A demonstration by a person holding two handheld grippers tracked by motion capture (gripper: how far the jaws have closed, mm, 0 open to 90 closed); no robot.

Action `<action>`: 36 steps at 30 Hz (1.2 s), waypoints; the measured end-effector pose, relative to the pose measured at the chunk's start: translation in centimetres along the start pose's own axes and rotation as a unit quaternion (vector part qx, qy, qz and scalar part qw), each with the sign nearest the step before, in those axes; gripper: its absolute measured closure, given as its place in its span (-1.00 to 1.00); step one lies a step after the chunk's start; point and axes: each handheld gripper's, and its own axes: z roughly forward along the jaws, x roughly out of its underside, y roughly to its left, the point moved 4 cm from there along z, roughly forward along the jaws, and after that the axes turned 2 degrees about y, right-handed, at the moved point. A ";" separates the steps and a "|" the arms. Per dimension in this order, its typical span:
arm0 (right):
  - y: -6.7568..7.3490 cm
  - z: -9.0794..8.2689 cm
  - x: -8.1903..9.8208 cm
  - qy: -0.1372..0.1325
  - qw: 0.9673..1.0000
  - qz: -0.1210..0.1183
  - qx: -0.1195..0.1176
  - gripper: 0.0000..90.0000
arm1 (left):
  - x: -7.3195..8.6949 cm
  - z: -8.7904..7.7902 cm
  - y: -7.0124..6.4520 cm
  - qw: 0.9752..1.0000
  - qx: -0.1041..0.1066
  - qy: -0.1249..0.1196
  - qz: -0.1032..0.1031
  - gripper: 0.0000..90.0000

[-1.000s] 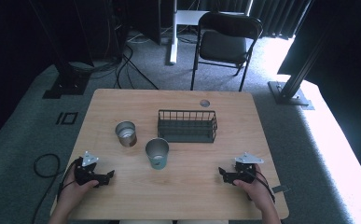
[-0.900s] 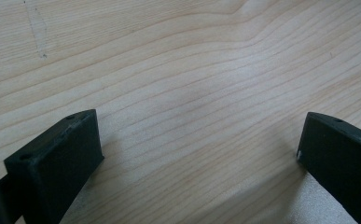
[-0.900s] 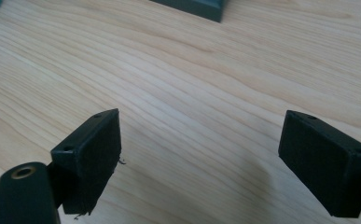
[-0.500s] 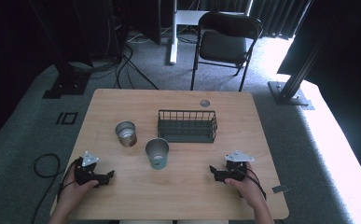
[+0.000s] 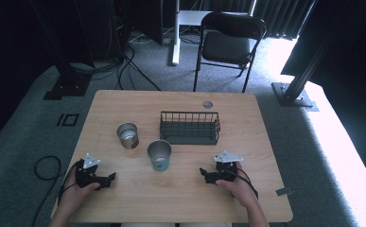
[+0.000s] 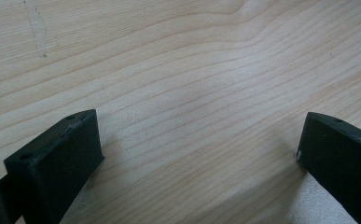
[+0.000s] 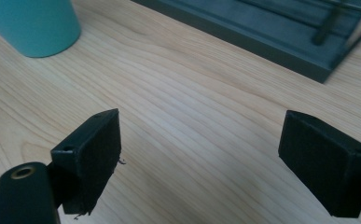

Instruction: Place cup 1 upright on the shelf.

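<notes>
Your right gripper (image 5: 204,174): jaws spread wide, holding nothing, low over the table (image 5: 180,203) | teal cup (image 5: 159,155): upright, near it on your left, apart from the jaws | wire basket (image 5: 189,127): just behind the cup | your left gripper (image 5: 110,178): jaws parted, gripping nothing, over bare wood.

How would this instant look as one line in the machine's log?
left gripper: open, on table | right gripper: open, facing teal cup | basket: empty

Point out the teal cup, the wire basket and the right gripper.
Teal cup (image 5: 159,156): high view, on its outer wall.
Wire basket (image 5: 189,139): high view, on its front base rail.
Right gripper (image 5: 204,174): high view, between its fingertips.
</notes>
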 end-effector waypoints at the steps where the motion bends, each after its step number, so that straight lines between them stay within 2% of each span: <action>1: 0.4 0.3 -0.2 -0.001 1.000 -0.004 -0.005 -0.72 | 0.0 0.0 0.0 1.000 0.000 0.000 0.000 -0.99; 8: 1.9 1.3 -1.0 -0.001 1.000 -0.019 -0.018 -0.71 | 0.0 0.0 0.0 1.000 0.000 0.000 0.000 -0.99; 18: 4.2 2.3 -2.6 -0.021 0.998 -0.034 -0.050 -0.71 | 0.0 0.0 0.0 1.000 0.000 0.000 0.000 -0.99; 24: 5.8 2.9 -3.6 -0.035 0.996 -0.047 -0.074 -0.72 | 0.0 0.0 0.0 1.000 0.000 0.000 0.000 -0.99; 29: 6.5 3.1 -4.2 -0.039 0.995 -0.053 -0.081 -0.72 | 0.0 0.0 0.0 1.000 0.000 0.000 0.000 -0.99; 36: 8.0 3.7 -5.3 -0.052 0.991 -0.065 -0.101 -0.72 | 0.0 0.0 0.0 1.000 0.000 0.000 0.000 -0.99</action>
